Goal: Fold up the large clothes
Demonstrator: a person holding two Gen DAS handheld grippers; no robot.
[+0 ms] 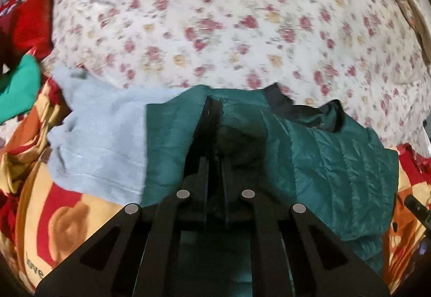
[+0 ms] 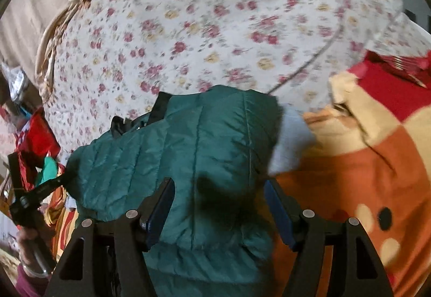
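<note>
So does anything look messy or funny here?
Yes. The green puffer jacket lies rumpled and crooked, partly over a light blue garment, with its black lining poking out near the collar. Red and green clothes sit heaped at the bed's edge. Nothing looks torn or spilled.

Black linkage arms, silver rivets, blue jaws; maroon sleeve, bangle.

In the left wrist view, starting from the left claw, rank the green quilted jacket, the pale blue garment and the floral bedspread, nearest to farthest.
1. Green quilted jacket: at the left claw, whose fingers are closed on its fabric.
2. Pale blue garment: beside it, to the left.
3. Floral bedspread: beyond both, ahead.
</note>
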